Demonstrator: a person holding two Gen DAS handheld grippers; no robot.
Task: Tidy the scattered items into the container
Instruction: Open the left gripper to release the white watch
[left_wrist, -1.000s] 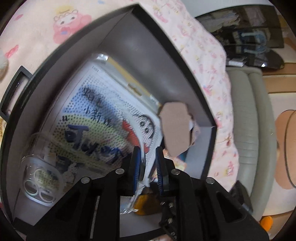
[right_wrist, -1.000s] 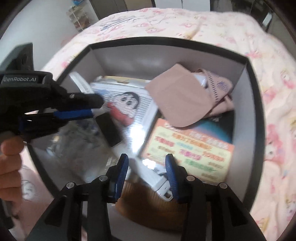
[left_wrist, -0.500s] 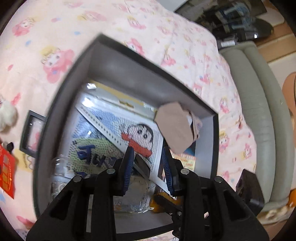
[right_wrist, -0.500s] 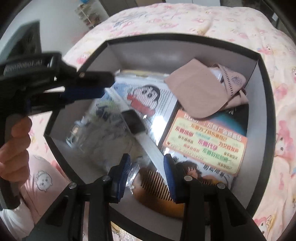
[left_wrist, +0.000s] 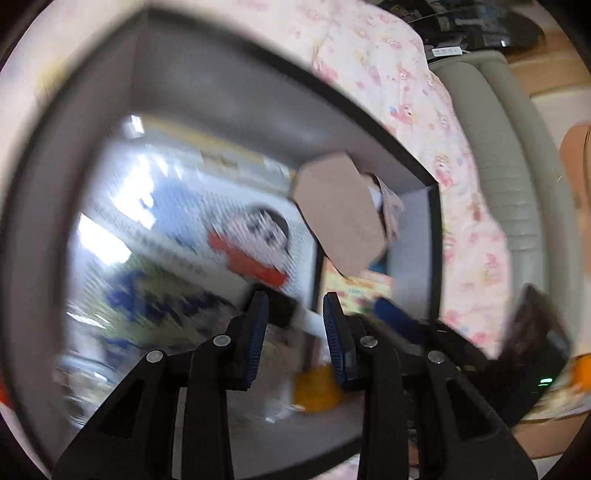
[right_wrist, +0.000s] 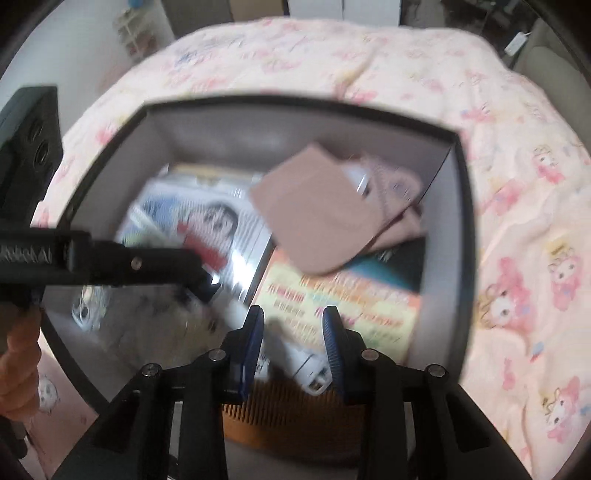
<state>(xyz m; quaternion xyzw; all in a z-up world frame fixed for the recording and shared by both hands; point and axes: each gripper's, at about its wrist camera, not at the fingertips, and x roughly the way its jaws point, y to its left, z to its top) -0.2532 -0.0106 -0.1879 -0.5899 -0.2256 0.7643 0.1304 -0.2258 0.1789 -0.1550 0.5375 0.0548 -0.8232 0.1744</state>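
Right gripper (right_wrist: 292, 341): jaws have just been closing, parted around a white watch strap (right_wrist: 295, 356) lying over a wooden comb (right_wrist: 280, 413). Left gripper (left_wrist: 295, 332): fingers standing apart, gripping nothing. Grey box (right_wrist: 448, 236) on pink bedding (right_wrist: 517, 229), holding a cartoon bead kit (right_wrist: 218, 225), yellow leaflet (right_wrist: 354, 299), beige pouch (right_wrist: 317, 218).

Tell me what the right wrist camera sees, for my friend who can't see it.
The right gripper, jaws apart and just closing, hangs over a grey box on a pink bedspread. Inside are a white strap, a wooden comb, a cartoon sheet.
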